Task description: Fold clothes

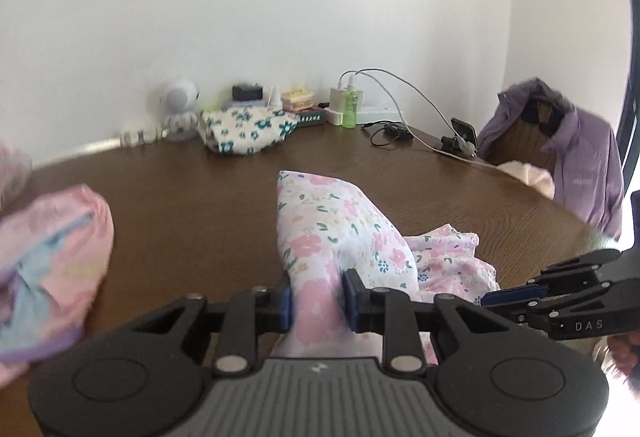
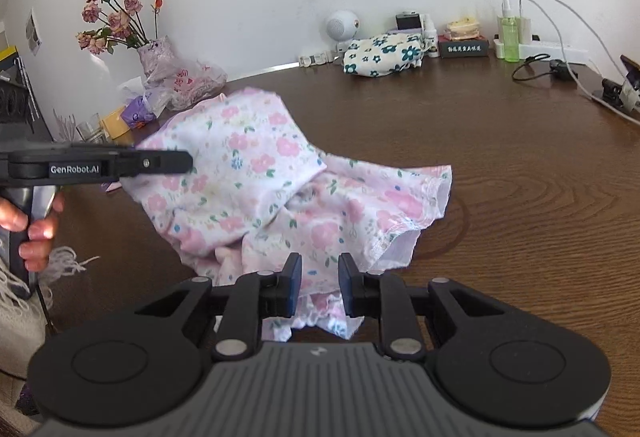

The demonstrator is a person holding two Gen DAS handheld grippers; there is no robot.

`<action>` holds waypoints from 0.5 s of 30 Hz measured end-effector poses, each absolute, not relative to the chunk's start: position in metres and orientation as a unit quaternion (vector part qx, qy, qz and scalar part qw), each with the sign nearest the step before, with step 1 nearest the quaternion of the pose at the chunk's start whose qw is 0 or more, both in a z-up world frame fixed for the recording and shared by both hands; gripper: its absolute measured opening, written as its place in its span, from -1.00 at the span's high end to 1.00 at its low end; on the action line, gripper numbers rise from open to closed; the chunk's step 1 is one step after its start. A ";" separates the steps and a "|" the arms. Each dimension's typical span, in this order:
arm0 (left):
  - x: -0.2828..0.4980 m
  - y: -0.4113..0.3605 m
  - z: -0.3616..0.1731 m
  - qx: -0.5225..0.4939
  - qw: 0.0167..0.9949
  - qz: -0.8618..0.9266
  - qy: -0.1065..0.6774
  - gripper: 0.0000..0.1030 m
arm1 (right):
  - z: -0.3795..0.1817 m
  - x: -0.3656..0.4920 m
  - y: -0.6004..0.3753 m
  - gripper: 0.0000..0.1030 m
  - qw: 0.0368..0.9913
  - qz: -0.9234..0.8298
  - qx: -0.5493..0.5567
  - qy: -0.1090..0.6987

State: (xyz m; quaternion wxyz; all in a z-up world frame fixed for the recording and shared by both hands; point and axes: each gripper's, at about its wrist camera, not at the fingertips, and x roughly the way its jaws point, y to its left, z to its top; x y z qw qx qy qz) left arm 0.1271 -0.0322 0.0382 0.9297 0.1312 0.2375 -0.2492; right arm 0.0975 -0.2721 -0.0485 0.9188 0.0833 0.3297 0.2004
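Left gripper is clamped on a bunch of the pink floral garment, cloth pinched tight between both pads and pulled up off the table in a tent. Right gripper has jaws apart with garment fabric lying between and under the pads; whether they are touching it I can't tell, but no grip is made there.

Garment sits mid-table, rumpled, frilled hem out at about 2 o'clock in the right wrist view, bulk toward 11 o'clock where the left gripper reaches in from 9 o'clock.

Other stuff: a folded blue-flower cloth at 12 o'clock by the wall, another pink piece at 9 o'clock in the left view, cables and a green bottle at 2 o'clock, and a vase of dried roses at 10 o'clock.

My read: garment is still being spread, no fold made yet. To do this well:
- right side should close on an edge or corner, not on a mid-panel wad, else layers bunch
- take a single layer near the hem if possible, thin cotton doubles up easily
- then pull both grips apart along the 9–3 line to get the cloth taut before laying it flat
- keep the lift low so the hanging part doesn't drag toward the cables at 2 o'clock

Risk: left grip is a thick bunch, so it may hide a twist
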 end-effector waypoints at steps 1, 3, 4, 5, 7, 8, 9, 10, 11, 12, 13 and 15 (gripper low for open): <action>0.119 -0.045 0.038 0.176 0.927 -0.249 0.218 0.53 | -0.050 0.098 -0.270 0.61 0.917 0.205 0.088 0.330; 0.102 -0.070 0.037 0.266 0.914 -0.247 0.181 0.53 | -0.053 0.099 -0.266 0.61 0.915 0.214 0.096 0.327; 0.093 -0.082 0.034 0.304 0.904 -0.253 0.161 0.53 | -0.054 0.099 -0.265 0.61 0.915 0.217 0.102 0.325; 0.085 -0.090 0.031 0.330 0.894 -0.263 0.149 0.53 | -0.055 0.100 -0.264 0.61 0.914 0.220 0.108 0.323; 0.069 -0.106 0.023 0.374 0.873 -0.285 0.129 0.54 | -0.058 0.100 -0.264 0.61 0.913 0.224 0.122 0.320; 0.062 -0.114 0.018 0.399 0.860 -0.294 0.119 0.54 | -0.058 0.099 -0.266 0.61 0.912 0.226 0.128 0.319; 0.055 -0.120 0.012 0.423 0.849 -0.298 0.108 0.54 | -0.058 0.098 -0.269 0.61 0.910 0.229 0.137 0.318; 0.049 -0.126 0.005 0.445 0.838 -0.301 0.098 0.54 | -0.058 0.096 -0.274 0.61 0.908 0.231 0.147 0.318; 0.045 -0.129 0.000 0.461 0.828 -0.305 0.093 0.54 | -0.057 0.094 -0.280 0.61 0.906 0.232 0.157 0.318; 0.042 -0.132 -0.006 0.474 0.819 -0.310 0.090 0.54 | -0.055 0.091 -0.286 0.61 0.904 0.232 0.165 0.317; 0.039 -0.135 -0.011 0.487 0.810 -0.315 0.087 0.54 | -0.053 0.087 -0.294 0.61 0.904 0.230 0.171 0.316; 0.034 -0.140 -0.020 0.505 0.794 -0.328 0.086 0.53 | -0.049 0.079 -0.309 0.61 0.905 0.220 0.182 0.315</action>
